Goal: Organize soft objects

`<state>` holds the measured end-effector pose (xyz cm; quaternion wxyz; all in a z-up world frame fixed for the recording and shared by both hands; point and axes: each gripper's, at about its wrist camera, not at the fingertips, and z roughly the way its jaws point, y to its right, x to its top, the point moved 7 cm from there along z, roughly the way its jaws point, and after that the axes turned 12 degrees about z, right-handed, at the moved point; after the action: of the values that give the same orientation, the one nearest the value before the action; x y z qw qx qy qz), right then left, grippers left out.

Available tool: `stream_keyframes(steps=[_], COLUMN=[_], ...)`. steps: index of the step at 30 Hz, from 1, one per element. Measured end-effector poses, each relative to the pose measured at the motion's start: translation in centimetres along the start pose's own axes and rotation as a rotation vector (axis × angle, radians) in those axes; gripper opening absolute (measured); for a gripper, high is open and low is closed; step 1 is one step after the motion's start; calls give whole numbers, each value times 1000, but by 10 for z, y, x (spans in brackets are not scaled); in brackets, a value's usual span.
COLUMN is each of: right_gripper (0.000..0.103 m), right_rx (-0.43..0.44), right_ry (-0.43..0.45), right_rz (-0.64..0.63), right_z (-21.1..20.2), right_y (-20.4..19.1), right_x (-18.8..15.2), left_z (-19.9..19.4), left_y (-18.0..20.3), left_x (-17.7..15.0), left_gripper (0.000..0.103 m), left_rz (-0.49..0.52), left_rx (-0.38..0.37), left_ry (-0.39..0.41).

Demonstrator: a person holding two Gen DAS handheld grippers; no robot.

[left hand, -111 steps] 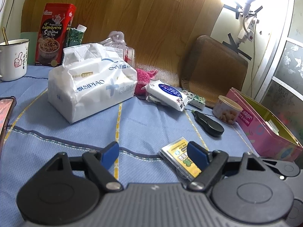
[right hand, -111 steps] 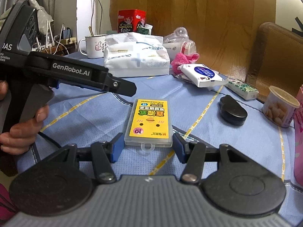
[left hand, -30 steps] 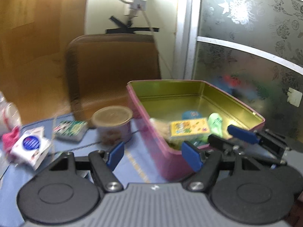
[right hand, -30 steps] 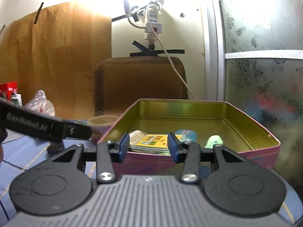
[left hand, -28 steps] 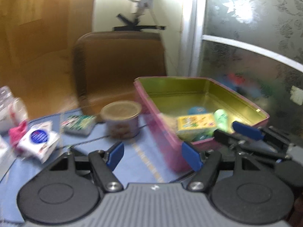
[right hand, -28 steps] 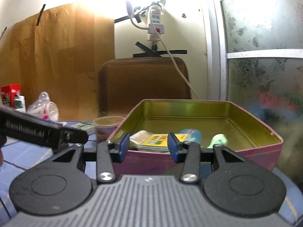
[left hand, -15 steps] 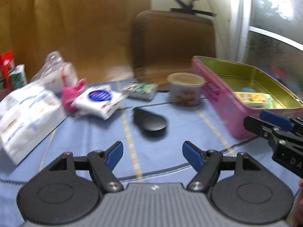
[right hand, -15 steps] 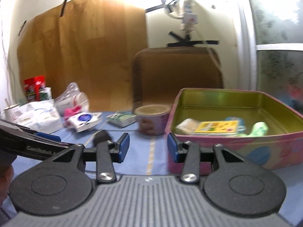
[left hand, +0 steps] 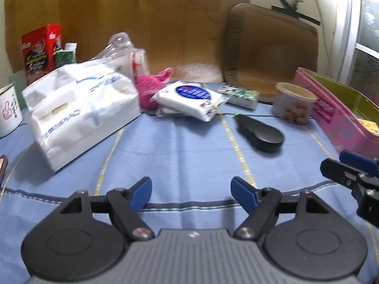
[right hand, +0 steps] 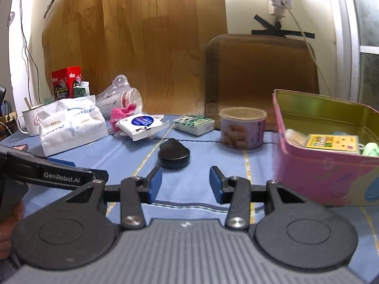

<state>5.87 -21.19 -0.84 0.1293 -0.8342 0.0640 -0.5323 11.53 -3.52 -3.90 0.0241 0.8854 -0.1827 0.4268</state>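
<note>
inside pink tin (right hand: 315, 175): yellow card pack (right hand: 331, 143), green tube (right hand: 371, 149), pale packet (right hand: 296, 137).

The table (right hand: 208, 151), under a blue cloth with yellow stripes, carries a white tissue pack (left hand: 80, 111) and mug (left hand: 8, 108) at its left edge, a wipes packet (left hand: 191, 97) and black case (left hand: 263, 135) mid-table, a snack cup (right hand: 241, 127) and, along the right edge, a pink tin (right hand: 319, 175).

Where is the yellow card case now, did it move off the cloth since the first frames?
Yes. The yellow card case has left the blue tablecloth and now lies inside the pink tin, right of the snack cup.
</note>
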Motion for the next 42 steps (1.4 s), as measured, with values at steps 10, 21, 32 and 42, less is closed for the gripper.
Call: stream_keyframes(steps=[10, 21, 32, 42], right_gripper=[47, 47, 48, 48], right_rx=[13, 3, -6, -8], right_ry=[-69, -107, -114, -119], right_rz=[10, 103, 106, 99], right_z=[24, 28, 30, 31], right_y=[-10, 2, 3, 4], right_x=[-8, -10, -10, -11], left_z=[-1, -1, -1, -2], left_y=[-6, -11, -12, -12], left_x=[-2, -2, -3, -2], left_gripper=[80, 81, 81, 81], left_rz=[-29, -73, -81, -82], left_rx=[-19, -61, -69, -70], left_ry=[53, 74, 78, 78])
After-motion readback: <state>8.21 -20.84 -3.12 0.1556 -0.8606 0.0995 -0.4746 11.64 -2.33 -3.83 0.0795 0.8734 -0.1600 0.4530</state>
